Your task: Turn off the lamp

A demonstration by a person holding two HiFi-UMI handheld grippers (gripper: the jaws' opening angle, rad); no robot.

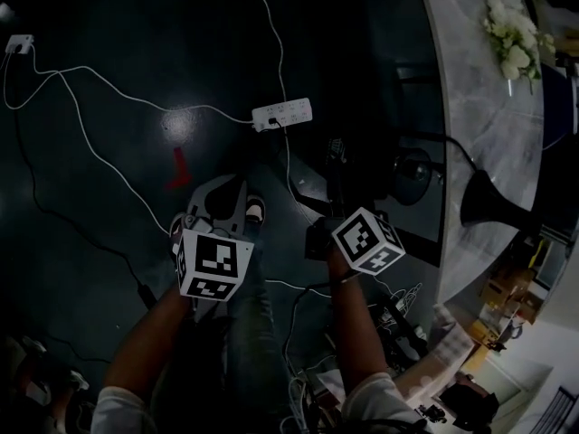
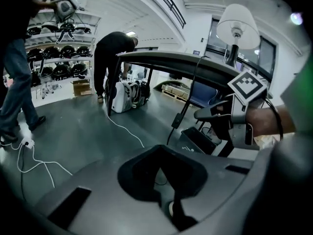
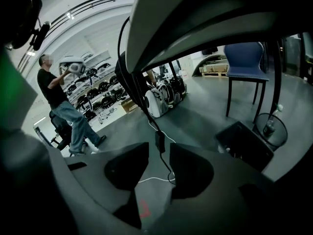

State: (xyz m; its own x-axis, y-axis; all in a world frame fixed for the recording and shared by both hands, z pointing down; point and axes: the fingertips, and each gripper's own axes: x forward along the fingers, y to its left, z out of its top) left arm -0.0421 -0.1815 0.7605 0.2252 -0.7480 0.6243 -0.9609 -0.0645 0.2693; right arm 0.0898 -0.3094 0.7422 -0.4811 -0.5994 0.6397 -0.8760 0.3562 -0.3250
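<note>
Seeing the right gripper (image 3: 159,153) with jaws wide apart, gripping nothing. Looking straight through the gap at the inline switch (image 3: 160,140), hanging on the black cord (image 3: 128,65) just beyond the tips, pads clear of it. Seeing the left gripper (image 2: 157,175) with jaws together, empty, held beside the right one. Tracing the cord up over the edge of the marble table (image 1: 488,107) to the lamp (image 2: 238,26): upright on the tabletop near the edge, above and beyond both grippers, white conical shade on a dark stem. Catching no clear glow on the shade from the left gripper view; reading it dark from the head view. Judging the switch press as probably done and the lamp as off, with only backing away left. Can't fully confirm under the bright ceiling lights; if lit, needs one more squeeze on the switch.
</note>
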